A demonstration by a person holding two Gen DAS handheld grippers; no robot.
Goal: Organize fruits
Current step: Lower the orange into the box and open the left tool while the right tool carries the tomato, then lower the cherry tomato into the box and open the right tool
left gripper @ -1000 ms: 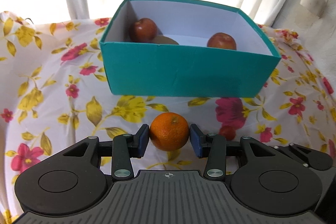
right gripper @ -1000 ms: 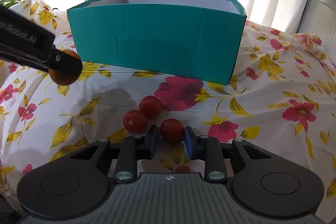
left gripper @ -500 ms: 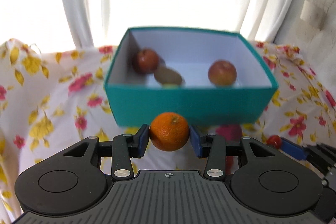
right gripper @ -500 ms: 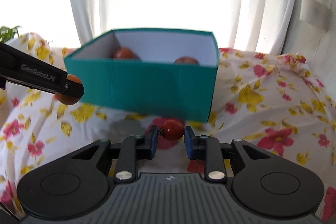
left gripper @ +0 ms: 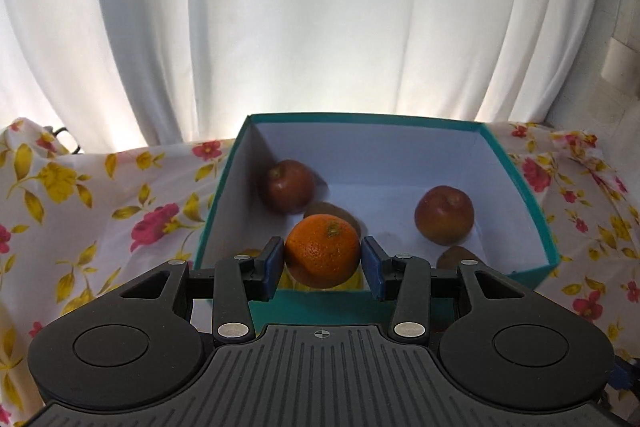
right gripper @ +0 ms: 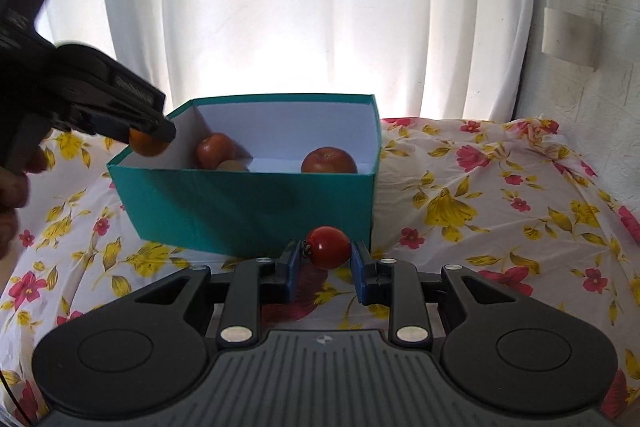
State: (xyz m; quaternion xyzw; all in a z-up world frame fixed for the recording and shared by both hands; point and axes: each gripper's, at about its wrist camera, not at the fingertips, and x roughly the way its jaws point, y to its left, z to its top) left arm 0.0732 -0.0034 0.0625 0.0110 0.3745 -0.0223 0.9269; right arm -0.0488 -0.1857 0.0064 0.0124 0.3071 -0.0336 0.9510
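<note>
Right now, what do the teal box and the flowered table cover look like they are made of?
Teal box: seemingly cardboard, matte teal outside, plain white inside, with thin straight walls and creased corners. Flowered table cover: probably thin fabric, possibly plastic sheet; it wrinkles and drapes, with a slight sheen.

White curtains [left gripper: 320,27] (backlit) behind floral cloth [right gripper: 500,207].

No text, brand or number could be read in either view. The left gripper [right gripper: 150,131], at ten o'clock in the right wrist view, bore a pale printed strip along its side, too blurred to make out.
</note>
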